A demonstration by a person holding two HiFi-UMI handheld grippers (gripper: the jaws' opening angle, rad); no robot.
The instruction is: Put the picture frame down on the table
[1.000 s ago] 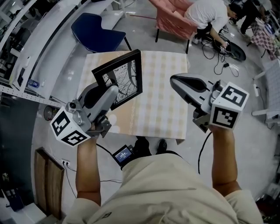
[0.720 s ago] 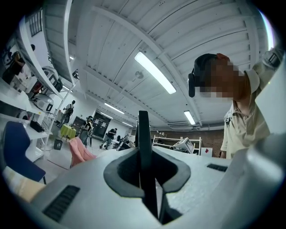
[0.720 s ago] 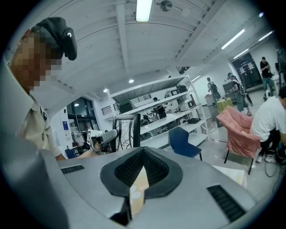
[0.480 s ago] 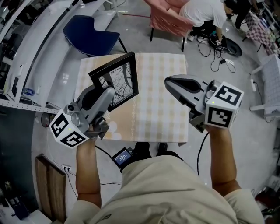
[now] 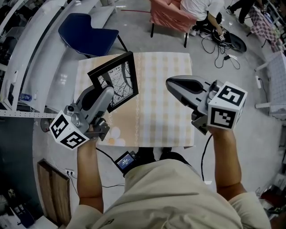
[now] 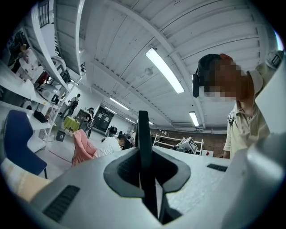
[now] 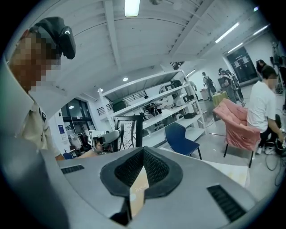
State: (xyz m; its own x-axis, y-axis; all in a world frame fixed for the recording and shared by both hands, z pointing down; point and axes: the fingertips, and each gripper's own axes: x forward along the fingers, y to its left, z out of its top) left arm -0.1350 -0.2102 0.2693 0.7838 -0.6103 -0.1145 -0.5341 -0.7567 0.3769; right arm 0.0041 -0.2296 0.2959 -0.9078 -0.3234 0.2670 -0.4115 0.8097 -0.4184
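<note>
The picture frame (image 5: pixel 117 79) is black with a branching-line print. It is tilted up in the air over the left part of the checked table (image 5: pixel 156 112). My left gripper (image 5: pixel 108 93) is shut on the frame's lower edge. In the left gripper view the frame (image 6: pixel 144 134) shows edge-on as a dark strip between the jaws. My right gripper (image 5: pixel 170 82) hovers over the table's right half, shut and holding nothing. The right gripper view shows the frame (image 7: pixel 131 129) across from it, with the left gripper (image 7: pixel 103 138) holding it.
A blue chair (image 5: pixel 87 36) stands beyond the table's far left corner and a pink chair (image 5: pixel 172 15) beyond its far edge. A person (image 5: pixel 199 8) crouches near cables (image 5: pixel 223 42) on the floor at the far right. A white bench (image 5: pixel 27 49) runs along the left.
The left gripper and the frame have drifted slightly left and further over the table, grip unchanged. The right gripper has moved a little left, still shut.
</note>
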